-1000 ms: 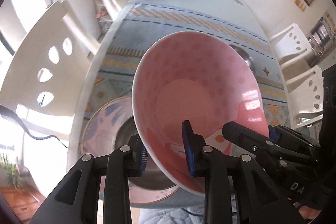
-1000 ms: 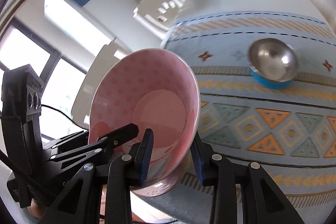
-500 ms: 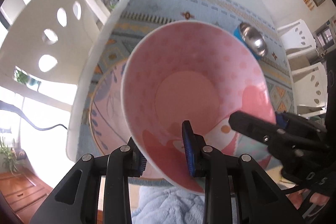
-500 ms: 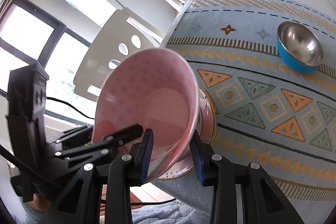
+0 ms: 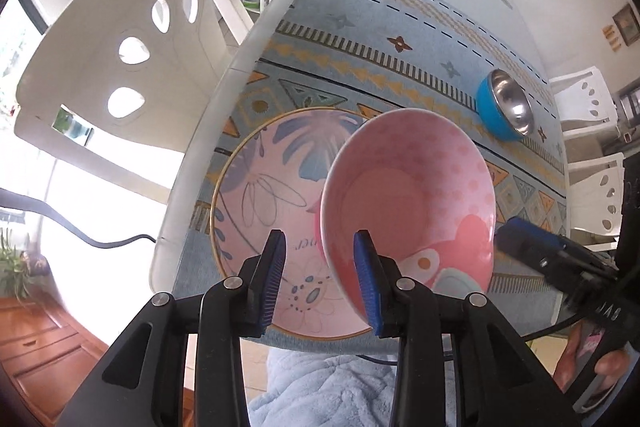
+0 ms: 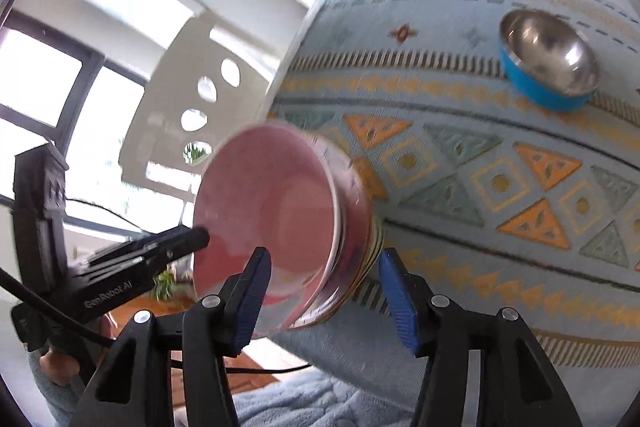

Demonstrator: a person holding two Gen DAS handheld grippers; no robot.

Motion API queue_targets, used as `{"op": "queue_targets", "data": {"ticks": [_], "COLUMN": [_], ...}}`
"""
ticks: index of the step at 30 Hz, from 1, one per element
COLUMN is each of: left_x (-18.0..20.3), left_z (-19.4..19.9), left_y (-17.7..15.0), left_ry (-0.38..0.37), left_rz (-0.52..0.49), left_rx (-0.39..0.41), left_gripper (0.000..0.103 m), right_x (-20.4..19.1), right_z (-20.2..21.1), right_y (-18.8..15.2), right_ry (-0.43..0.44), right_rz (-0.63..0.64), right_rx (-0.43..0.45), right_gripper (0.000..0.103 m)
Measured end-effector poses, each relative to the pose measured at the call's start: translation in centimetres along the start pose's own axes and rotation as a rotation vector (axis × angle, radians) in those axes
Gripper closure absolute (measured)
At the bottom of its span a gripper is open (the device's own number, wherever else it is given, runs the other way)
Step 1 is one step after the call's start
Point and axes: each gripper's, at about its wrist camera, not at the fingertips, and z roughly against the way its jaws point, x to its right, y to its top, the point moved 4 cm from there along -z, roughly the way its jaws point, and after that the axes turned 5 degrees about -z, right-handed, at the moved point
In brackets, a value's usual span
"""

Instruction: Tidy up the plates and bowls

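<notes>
The flowered plate (image 5: 256,187) lay close to the table's near-left corner (image 5: 168,259), a white chair (image 5: 120,39) just beyond that edge. On it sat the pink bowl (image 5: 408,195) — tilted, empty. The left gripper (image 5: 318,279) was opening, bowl rim between its pads; the right gripper (image 6: 324,301) was opening too, straddling the rim. Far right, open patterned cloth (image 6: 500,187) — then an empty blue steel-lined bowl (image 5: 506,107).
</notes>
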Motion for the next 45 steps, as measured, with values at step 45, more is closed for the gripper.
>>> {"op": "queue_targets", "data": {"ticks": [45], "left_x": [21.9], "left_z": [-12.8], "left_y": [17.5], "left_ry": [-0.211], "left_rz": [-0.412], "left_rx": [-0.195], "left_gripper": [0.07], "right_x": [20.0], "right_z": [9.0], "right_y": [8.8], "right_ry": [-0.039], "right_rz": [-0.48], "right_rx": [0.397], "right_gripper": [0.048]}}
